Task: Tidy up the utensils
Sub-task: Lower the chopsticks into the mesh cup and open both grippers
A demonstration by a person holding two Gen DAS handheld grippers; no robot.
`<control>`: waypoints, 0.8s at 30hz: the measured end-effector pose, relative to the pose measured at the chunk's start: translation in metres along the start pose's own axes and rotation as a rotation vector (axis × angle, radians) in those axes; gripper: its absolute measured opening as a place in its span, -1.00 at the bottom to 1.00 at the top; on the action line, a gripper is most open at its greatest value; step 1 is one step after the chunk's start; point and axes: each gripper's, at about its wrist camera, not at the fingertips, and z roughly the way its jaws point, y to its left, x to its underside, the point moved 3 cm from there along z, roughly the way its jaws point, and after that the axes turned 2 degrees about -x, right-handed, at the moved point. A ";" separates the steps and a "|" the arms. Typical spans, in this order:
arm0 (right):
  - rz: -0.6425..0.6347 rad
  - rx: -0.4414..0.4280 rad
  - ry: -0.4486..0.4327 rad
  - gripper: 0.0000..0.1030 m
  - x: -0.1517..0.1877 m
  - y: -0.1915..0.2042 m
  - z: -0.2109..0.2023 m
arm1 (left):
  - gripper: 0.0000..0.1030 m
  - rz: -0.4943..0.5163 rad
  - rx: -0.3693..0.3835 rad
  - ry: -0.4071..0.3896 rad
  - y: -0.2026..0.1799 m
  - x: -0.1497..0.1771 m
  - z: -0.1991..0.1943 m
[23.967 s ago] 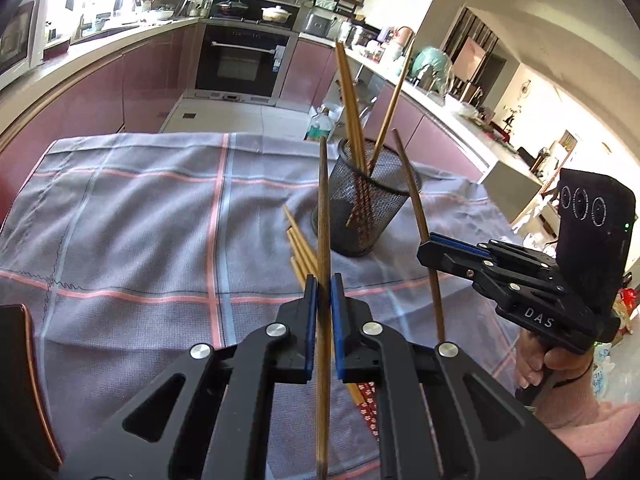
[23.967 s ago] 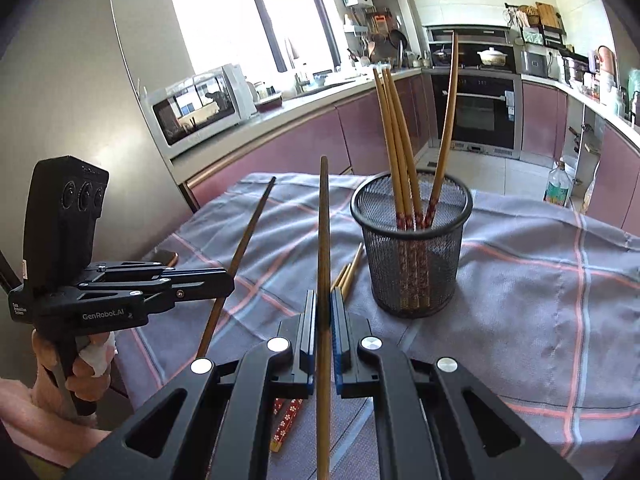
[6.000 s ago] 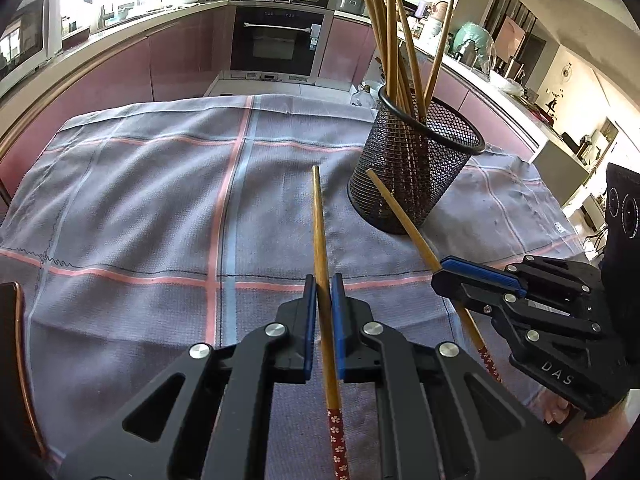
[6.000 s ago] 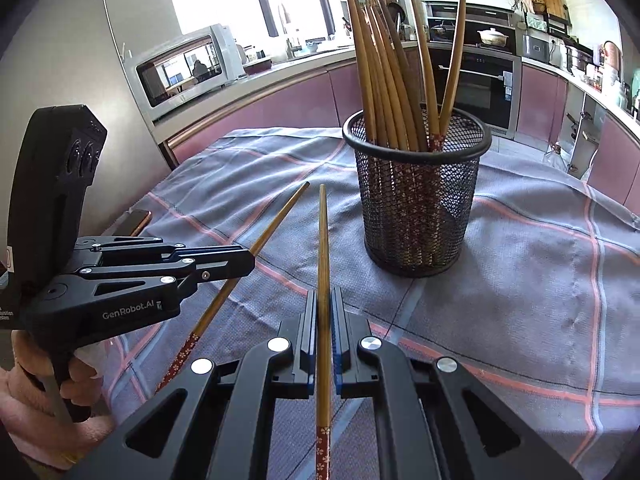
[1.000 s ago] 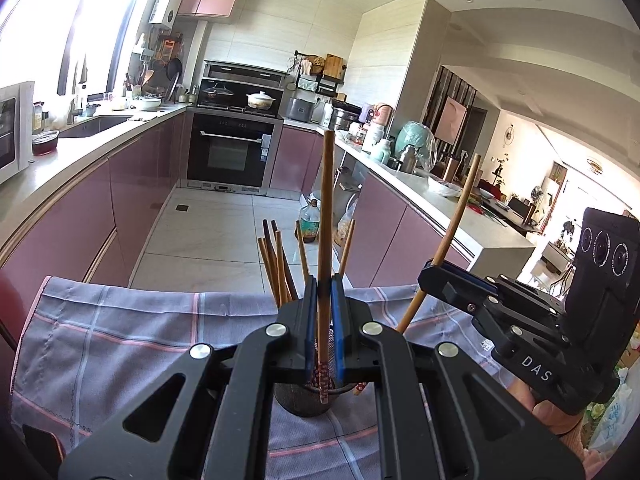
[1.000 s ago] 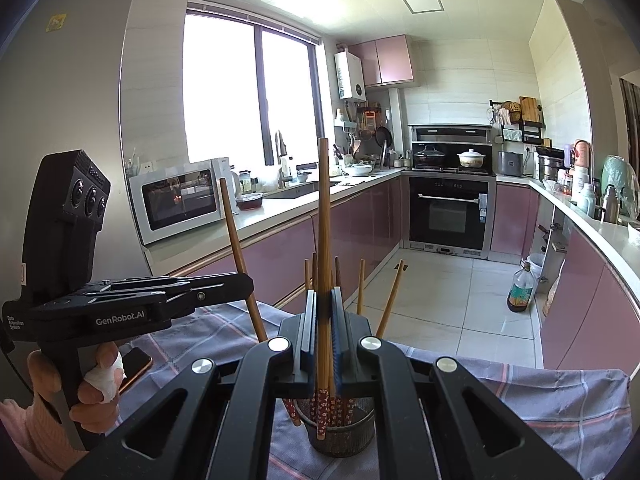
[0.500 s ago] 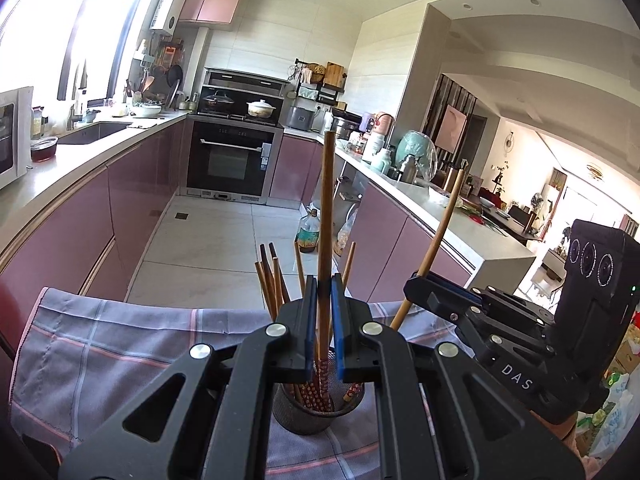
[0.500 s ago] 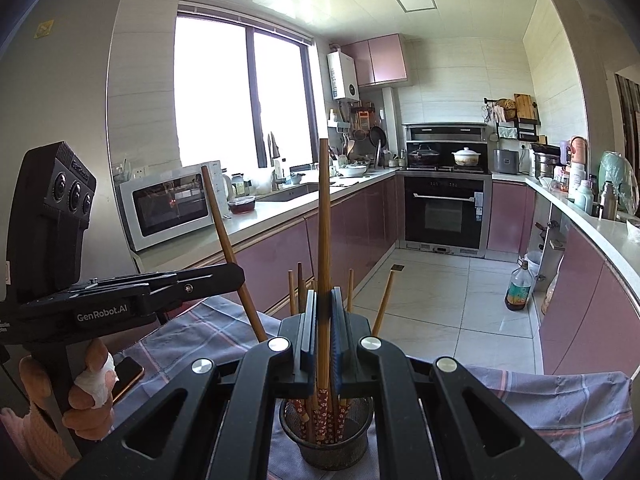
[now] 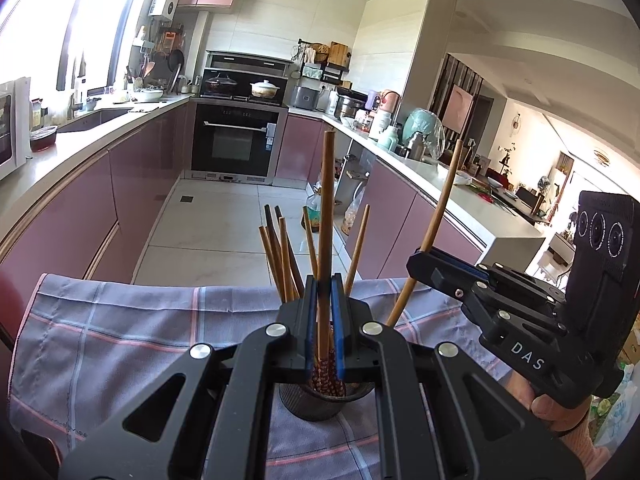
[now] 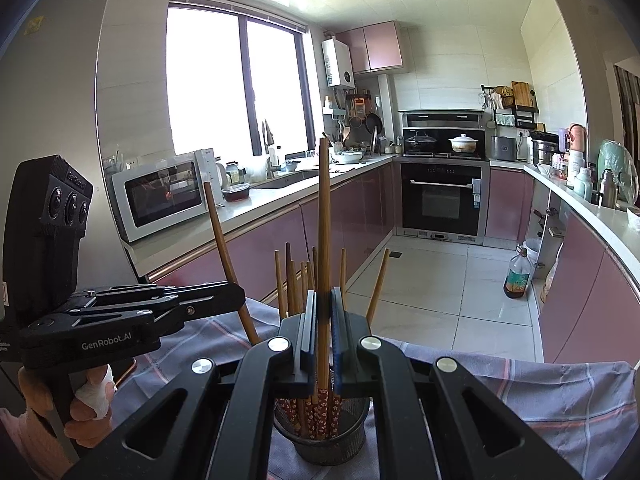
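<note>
Holding one chopstick each, both tools hang over the mesh holder [image 9: 320, 400] on the cloth-covered worktop [image 9: 120, 340]. Left tool [image 9: 320, 336] is pinched narrow on a brown chopstick [image 9: 325, 216], upright, patterned red end pointing down into the holder mouth. Right tool [image 10: 320, 344] is likewise clamped narrow on its own chopstick [image 10: 323, 220], also upright, flowered end down among the ones already standing in the holder. From the left wrist view the right tool's stick leans in toward the holder from the right; from the right wrist view the left tool's stick leans in from the left. Cannot tell if either lower tip is touching the holder bottom, hidden by the tool bodies.

Holder sits near the middle of the cloth, toward the near edge of the worktop. Several chopsticks [image 10: 296, 288] already stand in it, fanned out, tips up. No loose sticks visible on the cloth in these views, though the tools block much of it.

Step in hand, by my read: dropping this pair into the holder, late in the task. Next move calls for easing both sticks down until they seat, then opening the jaws and lifting straight up so the tools do not snag the standing sticks or tip the light holder.
</note>
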 end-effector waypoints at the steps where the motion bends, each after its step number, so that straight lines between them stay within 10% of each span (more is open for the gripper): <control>1: 0.002 0.000 0.005 -0.90 0.001 0.000 0.001 | -0.85 0.000 -0.001 0.004 0.001 0.001 0.001; 24: 0.011 0.014 0.105 -0.90 0.019 -0.009 0.026 | -0.85 0.002 0.011 0.120 0.015 0.027 0.031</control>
